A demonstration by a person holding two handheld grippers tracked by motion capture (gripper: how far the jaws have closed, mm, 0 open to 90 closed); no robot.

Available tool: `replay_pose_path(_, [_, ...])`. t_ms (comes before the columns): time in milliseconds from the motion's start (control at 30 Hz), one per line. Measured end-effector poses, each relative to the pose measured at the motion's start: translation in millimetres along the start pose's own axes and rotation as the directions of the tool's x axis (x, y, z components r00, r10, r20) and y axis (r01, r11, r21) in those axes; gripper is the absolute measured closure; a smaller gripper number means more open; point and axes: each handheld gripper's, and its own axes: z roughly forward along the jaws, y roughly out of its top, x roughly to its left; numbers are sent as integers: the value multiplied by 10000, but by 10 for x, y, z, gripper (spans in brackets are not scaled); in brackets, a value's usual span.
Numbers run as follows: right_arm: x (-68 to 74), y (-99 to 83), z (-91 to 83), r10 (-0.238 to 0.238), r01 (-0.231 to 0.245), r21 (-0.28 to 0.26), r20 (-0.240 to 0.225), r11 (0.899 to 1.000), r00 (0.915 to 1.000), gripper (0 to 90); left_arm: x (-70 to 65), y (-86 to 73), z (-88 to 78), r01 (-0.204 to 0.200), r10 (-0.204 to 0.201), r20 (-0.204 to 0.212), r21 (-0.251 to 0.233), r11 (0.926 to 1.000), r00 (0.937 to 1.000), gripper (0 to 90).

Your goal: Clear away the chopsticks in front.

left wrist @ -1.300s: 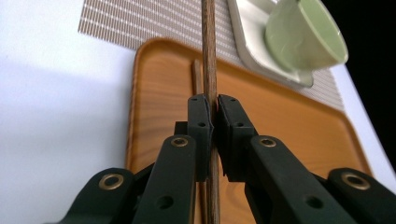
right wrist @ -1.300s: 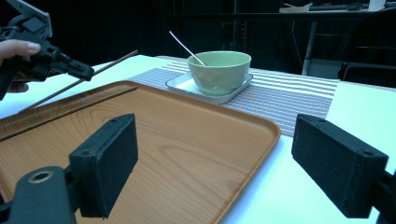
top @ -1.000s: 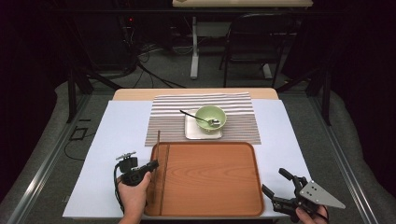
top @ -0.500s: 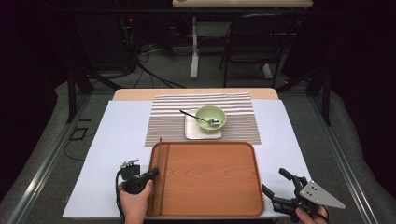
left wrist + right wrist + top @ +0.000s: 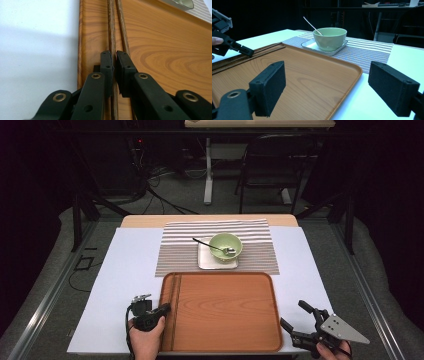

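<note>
Dark room surrounds your table [image 5: 125,270], with a chair and desk legs in the gloom at twelve o'clock. White sheeting covers the tabletop, and a striped placemat [image 5: 175,250] lies across its far half.

Your largest item is the wooden tray [image 5: 225,315], sitting at the near edge, dead centre. Beyond it, at twelve o'clock from the tray, a white square plate [image 5: 205,262] rests on the placemat and carries a green bowl [image 5: 226,245]. A spoon [image 5: 210,245] leans in that bowl, its handle pointing toward ten o'clock.

Your right gripper [image 5: 298,320] sits off the tray's near right corner, at about four o'clock from the tray's centre. Its jaws stand wide apart with nothing between them; the right gripper view looks across the tray toward the bowl [image 5: 329,37].

Your left gripper [image 5: 164,309] reaches over the tray's left rim, at about eight o'clock from the tray's centre. Its jaws are drawn narrow, pinched on a pair of dark wooden chopsticks [image 5: 113,37]. Those chopsticks lie lengthwise along the tray's left side, just inside the rim, running from six toward twelve o'clock. In the left gripper view one stick passes between the pads [image 5: 107,67] while the other lies close beside it.
</note>
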Motion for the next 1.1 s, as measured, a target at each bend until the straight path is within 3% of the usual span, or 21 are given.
replay_pose_path(333, [0,-1,4,-14,14,13,-9,10000,10000,141,-2,15,3,59,-59,-189,-5,10000,9998,842])
replay_pose_path(667, [0,-3,8,20,-20,24,-5,10000,10000,141,9,23,-10,171,-172,-88,-76,9998,9998,791])
replay_pose_path(1033, [-1,-5,10,41,-41,46,0,10000,10000,141,-8,49,-21,75,-66,390,-222,9997,9992,569])
replay_pose_path(1100, [-1,-6,11,50,-50,50,-2,10000,10000,141,-11,48,-15,-52,64,328,-342,9994,9994,538])
